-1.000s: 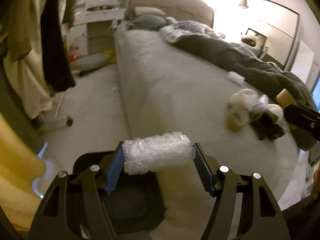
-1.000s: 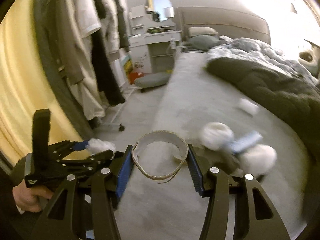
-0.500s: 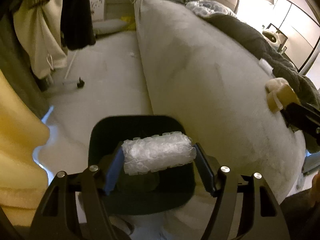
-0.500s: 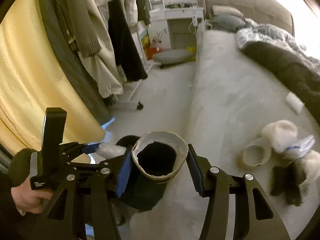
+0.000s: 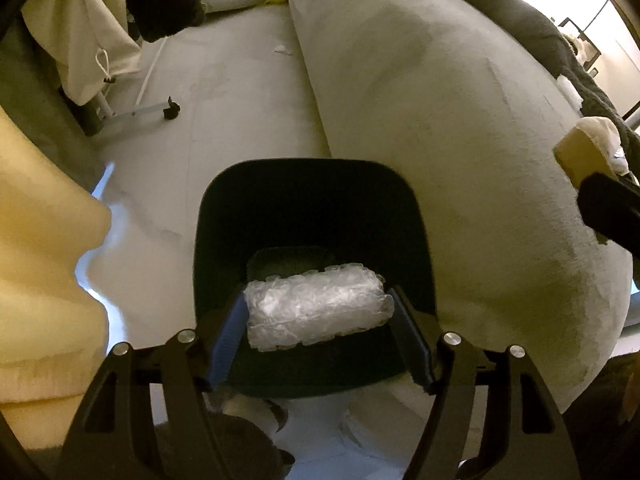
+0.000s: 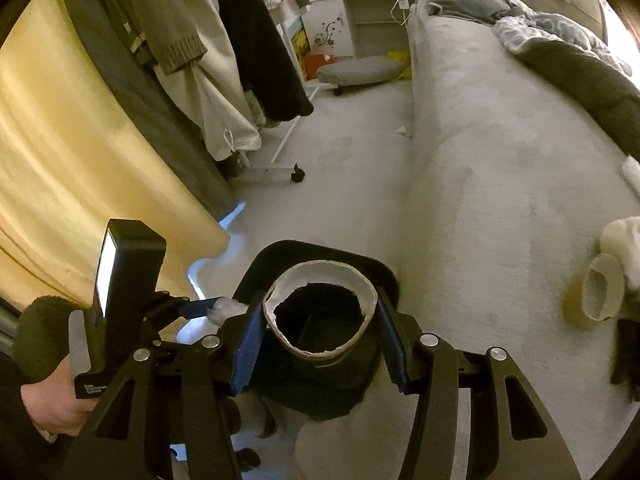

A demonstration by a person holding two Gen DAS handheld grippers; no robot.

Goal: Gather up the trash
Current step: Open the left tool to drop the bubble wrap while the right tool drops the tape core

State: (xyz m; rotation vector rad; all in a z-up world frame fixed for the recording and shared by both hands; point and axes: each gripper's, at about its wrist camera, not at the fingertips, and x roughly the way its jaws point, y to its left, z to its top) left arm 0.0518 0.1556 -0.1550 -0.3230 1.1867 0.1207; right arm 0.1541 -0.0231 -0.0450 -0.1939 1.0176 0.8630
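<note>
Crosswise between the left gripper [image 5: 318, 320] pads, a bubble-wrap roll [image 5: 316, 308] is clamped, long axis left-right, above the black bin [image 5: 312, 208]. Right gripper [image 6: 320, 328] squeezes a cardboard tape ring [image 6: 320, 312], opening facing the camera, over that bin beside the bed [image 6: 500, 200].

No writing can be made out in either view. The only lettering is a small white print in two or three lines on the black handle [image 6: 93, 389] of the left tongs, low at the left of the right wrist view where the hand [image 6: 52, 404] grips it, and it is too small and blurred to make out. The far white cabinet [image 6: 360, 20] carries a dark floral decal on its front, a picture and not text. The left wrist view shows no lettering at all.
</note>
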